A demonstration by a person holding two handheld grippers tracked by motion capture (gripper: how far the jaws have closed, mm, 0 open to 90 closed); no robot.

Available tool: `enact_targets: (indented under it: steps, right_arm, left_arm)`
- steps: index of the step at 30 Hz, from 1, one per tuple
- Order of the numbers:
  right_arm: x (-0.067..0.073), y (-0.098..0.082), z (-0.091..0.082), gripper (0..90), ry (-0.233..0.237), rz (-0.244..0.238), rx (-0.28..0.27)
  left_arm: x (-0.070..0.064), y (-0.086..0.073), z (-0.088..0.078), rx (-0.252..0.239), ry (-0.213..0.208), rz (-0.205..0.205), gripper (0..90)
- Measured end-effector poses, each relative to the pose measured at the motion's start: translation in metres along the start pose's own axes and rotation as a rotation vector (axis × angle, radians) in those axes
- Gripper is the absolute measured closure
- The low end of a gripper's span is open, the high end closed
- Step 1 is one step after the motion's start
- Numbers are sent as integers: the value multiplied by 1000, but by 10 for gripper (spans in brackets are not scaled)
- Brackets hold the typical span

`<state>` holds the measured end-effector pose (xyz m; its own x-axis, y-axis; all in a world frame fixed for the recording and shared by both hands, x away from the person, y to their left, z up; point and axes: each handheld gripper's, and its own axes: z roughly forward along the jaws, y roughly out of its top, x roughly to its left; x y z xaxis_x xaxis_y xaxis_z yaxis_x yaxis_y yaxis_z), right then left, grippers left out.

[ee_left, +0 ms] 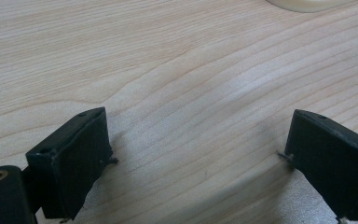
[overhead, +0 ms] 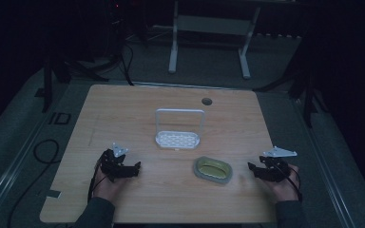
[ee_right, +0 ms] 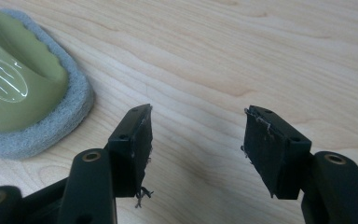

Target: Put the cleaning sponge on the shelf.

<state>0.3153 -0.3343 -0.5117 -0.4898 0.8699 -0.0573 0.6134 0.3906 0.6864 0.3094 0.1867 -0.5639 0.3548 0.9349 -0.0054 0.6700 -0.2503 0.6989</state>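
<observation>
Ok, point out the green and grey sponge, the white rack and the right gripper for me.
Sponge (overhead: 213, 169), high view, on its green top face.
White rack (overhead: 177, 139), high view, on its perforated base.
Right gripper (ee_right: 196, 140), right gripper view, midway between its open fingertips.

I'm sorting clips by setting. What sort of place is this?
Probably a lab or test room, not a home: a bare wooden table with a cable hole, cables on grey carpet, a white desk frame behind. Only a white rack and a sponge-like pad are laid out.

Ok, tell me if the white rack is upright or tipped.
Upright: the white rack sits flat on the table, its handle arching above.
</observation>
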Motion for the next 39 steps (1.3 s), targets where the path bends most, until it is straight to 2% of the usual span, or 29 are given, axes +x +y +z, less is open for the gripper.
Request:
enact_targets:
  steps: [7,14,24,39]
  right_arm:
    - [-3,7,-6,429,-19,-16,13]
    - [3,19,-13,440,-30,-79,20]
    - [13,39,-23,449,-11,-149,23]
    - [17,60,-29,451,2,-225,43]
  left_arm:
    - [0,0,0,0,0,0,66]
    - [0,0,0,0,0,0,66]
    - [0,0,0,0,0,0,66]
    - [0,0,0,0,0,0,66]
